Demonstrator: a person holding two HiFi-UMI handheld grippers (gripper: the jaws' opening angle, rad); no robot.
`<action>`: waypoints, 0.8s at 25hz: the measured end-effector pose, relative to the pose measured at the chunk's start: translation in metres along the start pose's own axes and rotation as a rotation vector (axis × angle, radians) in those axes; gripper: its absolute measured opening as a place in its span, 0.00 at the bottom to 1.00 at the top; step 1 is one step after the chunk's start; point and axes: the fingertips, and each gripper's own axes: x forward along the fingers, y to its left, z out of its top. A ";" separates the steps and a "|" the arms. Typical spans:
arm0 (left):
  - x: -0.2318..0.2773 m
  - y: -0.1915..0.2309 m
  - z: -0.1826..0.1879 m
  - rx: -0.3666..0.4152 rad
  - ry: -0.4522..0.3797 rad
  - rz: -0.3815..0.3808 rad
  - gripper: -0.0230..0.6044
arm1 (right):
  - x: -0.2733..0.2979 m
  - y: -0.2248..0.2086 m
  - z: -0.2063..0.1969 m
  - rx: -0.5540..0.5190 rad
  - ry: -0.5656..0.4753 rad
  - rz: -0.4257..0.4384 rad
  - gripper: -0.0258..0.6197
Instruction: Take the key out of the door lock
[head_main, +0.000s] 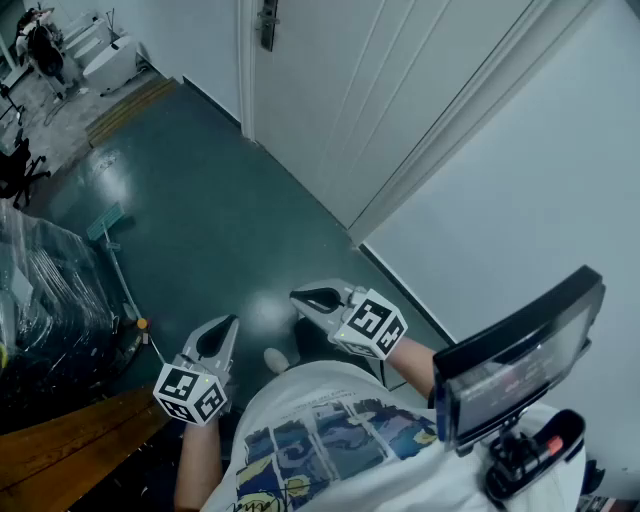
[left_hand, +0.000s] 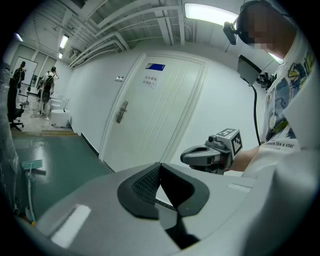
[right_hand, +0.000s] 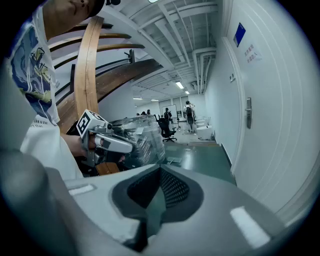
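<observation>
The white door (head_main: 370, 90) stands ahead, its lock plate and handle (head_main: 266, 22) at the top edge of the head view; I cannot make out a key in it. The lock plate (left_hand: 121, 111) sits far off in the left gripper view. In the right gripper view the lock plate (right_hand: 248, 112) is on the right. My left gripper (head_main: 228, 322) and right gripper (head_main: 298, 296) hang low near my body, far from the door. Both are shut and hold nothing. The left gripper's own tips (left_hand: 160, 167) and the right gripper's own tips (right_hand: 160, 172) meet.
Dark green floor (head_main: 200, 220) lies between me and the door. A wooden bench (head_main: 60, 440) and plastic-wrapped goods (head_main: 50, 290) are at my left, with a floor wiper (head_main: 105, 225) beside them. A screen on a mount (head_main: 515, 360) sits at my right. People and chairs (right_hand: 175, 117) are far down the hall.
</observation>
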 end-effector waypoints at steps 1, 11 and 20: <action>-0.002 0.000 0.000 0.002 0.000 0.006 0.04 | 0.001 0.003 0.001 -0.002 0.000 0.008 0.04; -0.009 0.003 0.000 0.001 -0.002 0.026 0.04 | 0.009 0.007 0.004 -0.011 0.005 0.026 0.04; -0.010 0.003 0.000 0.000 -0.009 0.016 0.04 | 0.007 0.003 0.006 -0.029 -0.011 -0.023 0.05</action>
